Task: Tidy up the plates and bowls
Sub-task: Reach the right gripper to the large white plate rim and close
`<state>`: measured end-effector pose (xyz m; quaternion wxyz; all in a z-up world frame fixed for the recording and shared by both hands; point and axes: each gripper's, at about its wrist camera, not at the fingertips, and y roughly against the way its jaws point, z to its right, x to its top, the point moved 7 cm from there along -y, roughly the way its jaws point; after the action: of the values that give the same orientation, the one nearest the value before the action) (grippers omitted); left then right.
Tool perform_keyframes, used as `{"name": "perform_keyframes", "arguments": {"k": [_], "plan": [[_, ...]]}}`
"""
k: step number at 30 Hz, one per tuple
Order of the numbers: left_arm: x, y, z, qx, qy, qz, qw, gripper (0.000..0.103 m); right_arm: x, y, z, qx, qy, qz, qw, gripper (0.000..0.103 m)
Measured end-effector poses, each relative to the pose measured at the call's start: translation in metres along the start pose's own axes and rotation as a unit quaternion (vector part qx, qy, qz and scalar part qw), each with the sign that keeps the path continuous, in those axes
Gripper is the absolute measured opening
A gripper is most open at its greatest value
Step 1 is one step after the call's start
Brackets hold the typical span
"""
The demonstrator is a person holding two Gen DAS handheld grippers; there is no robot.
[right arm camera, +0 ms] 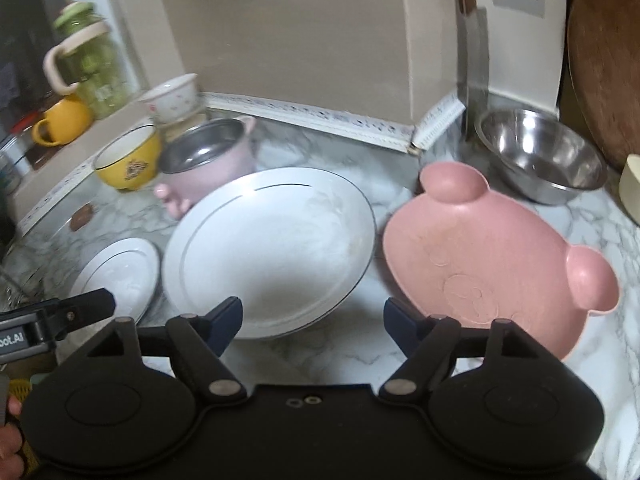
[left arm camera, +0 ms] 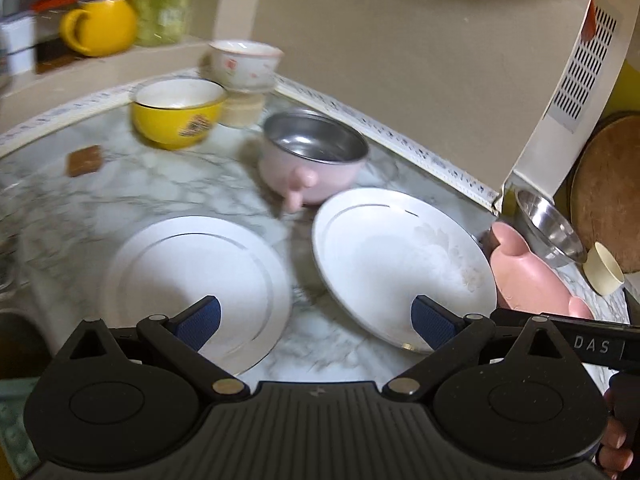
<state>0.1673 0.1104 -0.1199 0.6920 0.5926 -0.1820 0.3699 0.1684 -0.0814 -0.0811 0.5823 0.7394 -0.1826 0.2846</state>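
Observation:
Two white plates lie on the marble counter [left arm camera: 160,184]: a small one [left arm camera: 196,280] [right arm camera: 120,276] at left and a larger one [left arm camera: 400,260] [right arm camera: 268,256] at right. A pink bear-shaped plate [right arm camera: 492,260] [left arm camera: 528,276] lies right of them. Behind stand a yellow bowl [left arm camera: 176,114] [right arm camera: 128,160], a pink steel-lined bowl [left arm camera: 312,156] [right arm camera: 208,160], a white patterned bowl [left arm camera: 244,64] [right arm camera: 172,98] and a steel bowl [right arm camera: 540,156] [left arm camera: 548,228]. My left gripper [left arm camera: 316,320] is open above the gap between the white plates. My right gripper [right arm camera: 312,322] is open between the large white plate and the pink plate.
A yellow mug [left arm camera: 100,26] and a green jar [right arm camera: 92,68] stand on the ledge at the back left. A round wooden board [right arm camera: 604,64] leans at right beside a cream cup [left arm camera: 604,268]. A small brown square [left arm camera: 84,160] lies on the counter. A sink edge [left arm camera: 16,320] is at left.

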Motion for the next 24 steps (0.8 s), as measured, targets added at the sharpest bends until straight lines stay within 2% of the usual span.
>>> {"name": "perform_keyframes", "arguments": {"k": [6, 10, 14, 15, 17, 20, 22, 24], "plan": [[0.019, -0.044, 0.002, 0.005, 0.012, -0.040, 0.9991, 0.087, 0.010, -0.028, 0.015, -0.001, -0.041, -0.034, 0.999, 0.065], [0.028, -0.064, 0.003, 0.008, 0.015, -0.058, 0.9981, 0.069, 0.014, -0.042, 0.022, 0.004, -0.071, -0.052, 0.996, 0.053], [0.030, -0.079, 0.005, 0.008, 0.022, -0.078, 0.9967, 0.056, 0.014, -0.053, 0.029, 0.007, -0.104, -0.071, 0.992, 0.038], [0.030, -0.082, 0.005, 0.010, 0.023, -0.081, 0.9964, 0.055, 0.015, -0.055, 0.030, 0.007, -0.109, -0.074, 0.991, 0.036], [0.030, -0.088, 0.004, 0.009, 0.026, -0.090, 0.9956, 0.042, 0.015, -0.059, 0.032, 0.004, -0.113, -0.077, 0.991, 0.034], [0.027, -0.093, 0.004, 0.011, 0.026, -0.100, 0.9946, 0.034, 0.015, -0.064, 0.034, 0.001, -0.123, -0.083, 0.989, 0.030], [0.027, -0.095, 0.005, 0.011, 0.024, -0.104, 0.9943, 0.031, 0.016, -0.067, 0.035, 0.003, -0.129, -0.084, 0.988, 0.023], [0.027, -0.096, 0.005, 0.012, 0.027, -0.106, 0.9939, 0.023, 0.016, -0.068, 0.036, 0.007, -0.134, -0.085, 0.987, 0.015]]}}
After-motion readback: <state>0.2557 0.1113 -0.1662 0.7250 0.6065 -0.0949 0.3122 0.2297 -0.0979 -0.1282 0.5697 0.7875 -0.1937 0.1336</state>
